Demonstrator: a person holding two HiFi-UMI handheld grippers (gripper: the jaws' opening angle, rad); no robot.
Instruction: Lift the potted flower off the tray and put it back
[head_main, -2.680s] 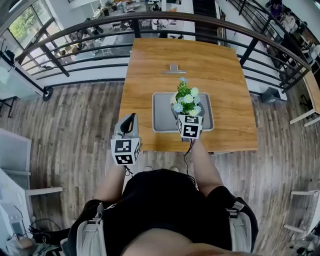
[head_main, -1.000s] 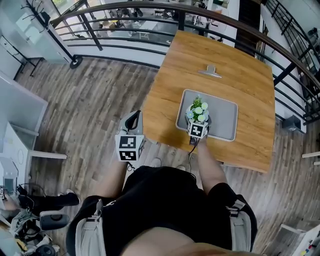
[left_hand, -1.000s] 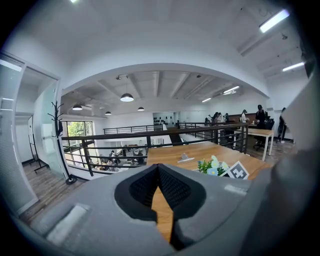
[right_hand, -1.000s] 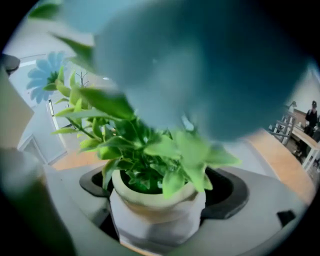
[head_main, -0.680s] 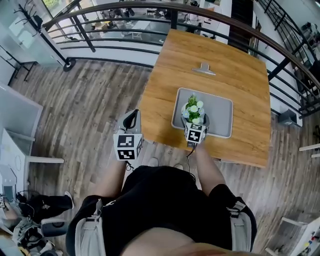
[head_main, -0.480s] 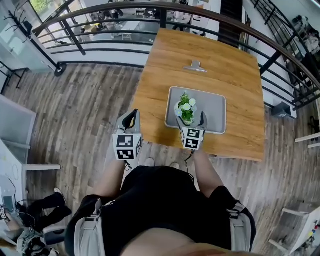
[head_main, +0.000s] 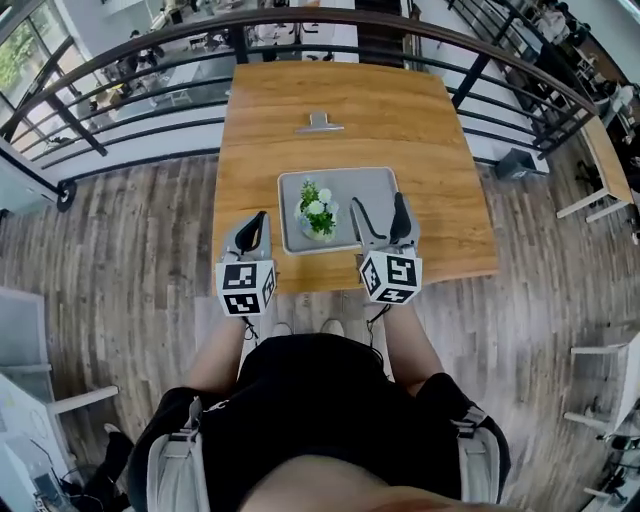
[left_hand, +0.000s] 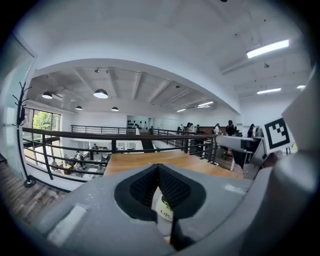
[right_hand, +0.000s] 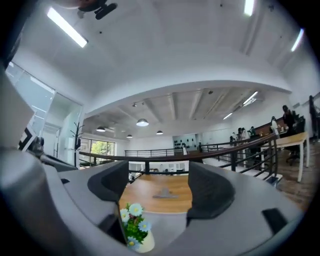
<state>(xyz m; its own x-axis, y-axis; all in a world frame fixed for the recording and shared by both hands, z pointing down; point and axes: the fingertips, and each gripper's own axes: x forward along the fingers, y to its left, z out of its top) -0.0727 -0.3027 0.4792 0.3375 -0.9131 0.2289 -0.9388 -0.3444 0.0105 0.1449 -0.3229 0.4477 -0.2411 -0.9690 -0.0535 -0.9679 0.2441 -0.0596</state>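
The potted flower (head_main: 318, 210) stands upright at the left end of the tray (head_main: 375, 185) on the desk (head_main: 340, 100). It is probably light and top-heavy with soft blooms, so the stiff white pot is where to grip it. The right gripper (head_main: 378, 205) is closing on nothing, and the left gripper (head_main: 257, 222) has its jaws together. Print behind them, perhaps "Life", is not fully legible.

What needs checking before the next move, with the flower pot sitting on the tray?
1. Potted flower upright on tray: ok.
2. Pot inside the tray rim, towards its left side: ok.
3. Pot base seated flat: cannot tell, the flowers hide it.
4. Right claw apart from the pot, jaws closing with nothing between them: ok.
5. Left claw shut, beside the tray, touching nothing: ok.
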